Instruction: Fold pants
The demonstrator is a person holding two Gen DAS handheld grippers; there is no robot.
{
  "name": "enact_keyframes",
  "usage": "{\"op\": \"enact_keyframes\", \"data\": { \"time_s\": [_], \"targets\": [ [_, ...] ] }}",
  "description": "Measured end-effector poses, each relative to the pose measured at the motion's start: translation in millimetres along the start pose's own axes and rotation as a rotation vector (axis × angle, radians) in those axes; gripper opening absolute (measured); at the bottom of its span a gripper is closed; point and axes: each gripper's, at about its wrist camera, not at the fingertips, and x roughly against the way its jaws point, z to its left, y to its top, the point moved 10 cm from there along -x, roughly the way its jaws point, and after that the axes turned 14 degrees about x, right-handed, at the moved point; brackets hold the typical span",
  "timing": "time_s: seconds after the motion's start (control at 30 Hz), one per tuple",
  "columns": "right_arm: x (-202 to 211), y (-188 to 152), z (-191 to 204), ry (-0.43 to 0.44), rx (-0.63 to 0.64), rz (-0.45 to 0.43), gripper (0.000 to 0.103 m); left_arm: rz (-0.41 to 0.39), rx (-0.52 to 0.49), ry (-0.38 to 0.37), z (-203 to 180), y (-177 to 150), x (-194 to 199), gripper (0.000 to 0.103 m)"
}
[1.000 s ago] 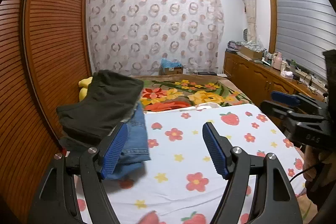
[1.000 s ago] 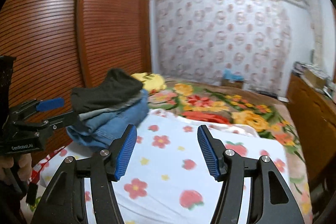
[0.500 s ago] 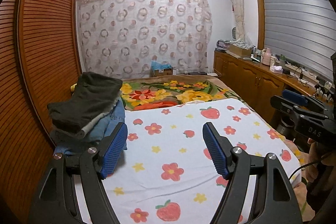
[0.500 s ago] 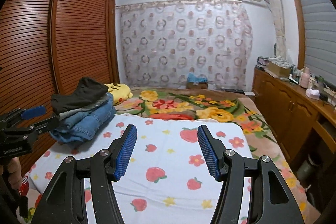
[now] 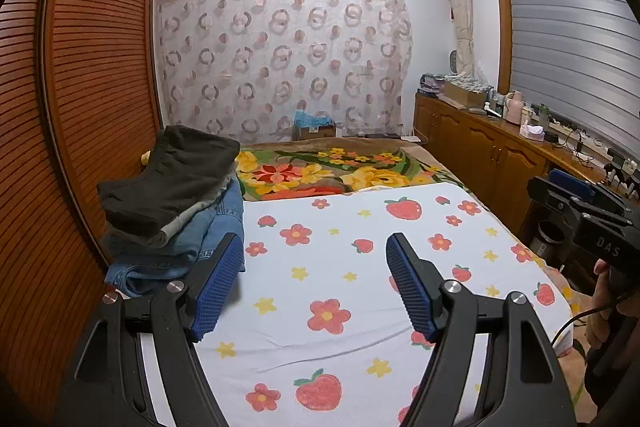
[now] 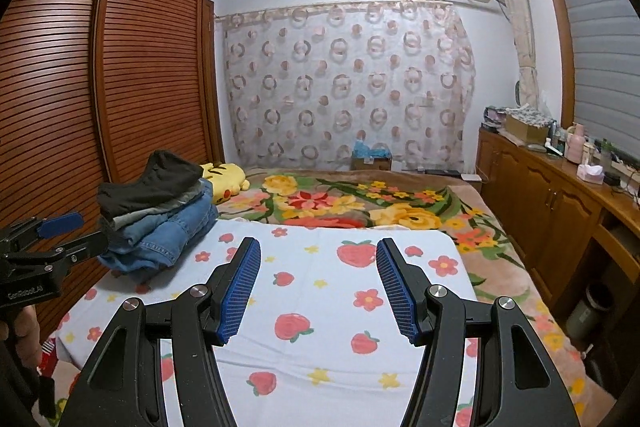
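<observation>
Meanwhile, both the left hand-held gripper [image 5: 315, 283] and right hand-held gripper [image 6: 318, 291] hovered wide and empty beside stacked pants [image 5: 176, 207] on the bed [image 5: 360, 307].

Sheet [image 5: 360, 291] centre free; pants stack [image 5: 176, 211] left.

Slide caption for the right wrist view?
Open right gripper above strawberry-print sheet, stack of folded pants at left.

My left wrist camera looks forward between my left gripper [image 5: 314, 283] fingers, angled down over the white strawberry-print sheet [image 5: 344, 291] on the bed. My right wrist camera faces likewise, more level, from further right. Both views share the folded stack of dark and denim pants [image 5: 172, 203] [image 6: 160, 215] and the ring-patterned curtain [image 5: 280, 59] [image 6: 344, 83].
</observation>
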Motion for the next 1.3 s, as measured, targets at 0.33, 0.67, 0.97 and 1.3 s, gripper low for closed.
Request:
{"op": "enact_keyframes", "data": {
  "time_s": [0.33, 0.67, 0.97, 1.3],
  "targets": [
    [-0.9, -3.2, -2.8, -0.002, 0.003, 0.002, 0.062, 0.001, 0.001, -0.001, 0.1, 0.2, -0.3, 0.075],
    [1.1, -3.9, -5.0, -0.005, 0.004, -0.001, 0.062, 0.002, 0.000, -0.001, -0.1, 0.7, -0.1, 0.075],
    [1.2, -4.6, -4.3, -0.004, 0.007, 0.002, 0.062, 0.000, 0.003, -0.001, -0.3, 1.4, 0.0, 0.075],
    [1.0, -4.9, -3.8, -0.005, 0.007, 0.002, 0.063, 0.000, 0.003, -0.002, 0.3, 0.8, 0.1, 0.075]
  ]
}}
